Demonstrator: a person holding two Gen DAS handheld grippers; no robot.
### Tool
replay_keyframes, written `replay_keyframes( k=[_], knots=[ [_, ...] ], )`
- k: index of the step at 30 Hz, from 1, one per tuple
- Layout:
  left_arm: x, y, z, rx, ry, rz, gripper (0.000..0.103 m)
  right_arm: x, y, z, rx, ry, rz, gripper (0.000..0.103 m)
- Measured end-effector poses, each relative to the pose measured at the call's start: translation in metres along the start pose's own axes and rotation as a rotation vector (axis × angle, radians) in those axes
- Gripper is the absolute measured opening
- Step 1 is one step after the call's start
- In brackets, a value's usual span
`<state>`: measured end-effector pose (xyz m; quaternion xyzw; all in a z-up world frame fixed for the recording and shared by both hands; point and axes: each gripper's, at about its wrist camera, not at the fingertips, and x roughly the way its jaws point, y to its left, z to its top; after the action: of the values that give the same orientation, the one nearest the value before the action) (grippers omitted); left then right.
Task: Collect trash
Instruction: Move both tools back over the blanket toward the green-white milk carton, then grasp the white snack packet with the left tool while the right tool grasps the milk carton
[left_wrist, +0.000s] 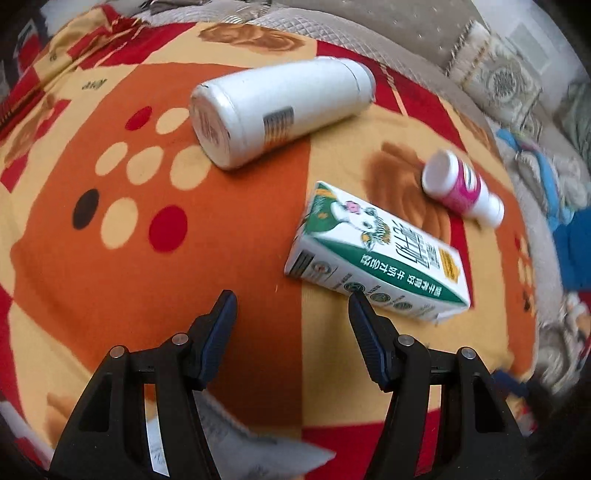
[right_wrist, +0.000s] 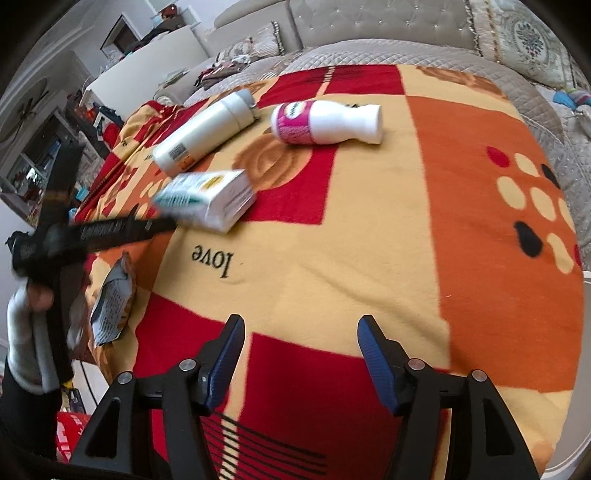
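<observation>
A green and white milk carton (left_wrist: 376, 251) lies flat on the patterned blanket (left_wrist: 147, 258). My left gripper (left_wrist: 291, 299) is open and empty, its right fingertip at the carton's near edge. A large white bottle (left_wrist: 280, 110) lies beyond, and a small pink and white bottle (left_wrist: 461, 188) lies to the right. In the right wrist view the carton (right_wrist: 210, 195), the white bottle (right_wrist: 207, 133) and the pink bottle (right_wrist: 325, 122) lie at the far side. My right gripper (right_wrist: 301, 325) is open and empty, well short of them. The left gripper (right_wrist: 110, 230) reaches the carton from the left.
A crumpled snack wrapper (right_wrist: 112, 299) lies at the blanket's left edge, also low in the left wrist view (left_wrist: 236, 439). A grey quilted sofa back (right_wrist: 369, 26) with cushions rises behind. Clutter and shelves (right_wrist: 55, 155) stand at the left.
</observation>
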<state>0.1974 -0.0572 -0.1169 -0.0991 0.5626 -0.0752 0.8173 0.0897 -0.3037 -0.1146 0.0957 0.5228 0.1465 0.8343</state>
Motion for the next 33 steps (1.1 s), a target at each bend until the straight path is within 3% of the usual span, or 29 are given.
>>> replay_keyframes(
  k=[3, 10, 14, 22, 27, 33],
  knots=[
    [-0.005, 0.003, 0.003, -0.008, -0.001, -0.042, 0.061, 0.005, 0.009, -0.002, -0.021, 0.017, 0.005, 0.062],
    [-0.047, 0.007, -0.021, 0.118, -0.015, -0.121, 0.062, 0.017, 0.032, 0.01, -0.075, 0.016, 0.058, 0.062],
    [-0.061, 0.016, -0.042, 0.187, -0.004, -0.159, 0.067, 0.022, 0.048, 0.028, -0.133, -0.001, 0.081, 0.07],
    [-0.078, 0.027, -0.081, 0.328, 0.002, -0.11, 0.068, 0.033, 0.069, 0.064, -0.215, -0.018, 0.077, 0.07],
    [-0.067, 0.031, -0.102, 0.425, 0.006, -0.021, 0.068, 0.038, 0.077, 0.084, -0.258, -0.035, 0.071, 0.074],
    [-0.047, 0.036, -0.098, 0.406, -0.01, 0.037, 0.069, 0.057, 0.101, 0.103, -0.394, -0.015, 0.04, 0.074]
  ],
)
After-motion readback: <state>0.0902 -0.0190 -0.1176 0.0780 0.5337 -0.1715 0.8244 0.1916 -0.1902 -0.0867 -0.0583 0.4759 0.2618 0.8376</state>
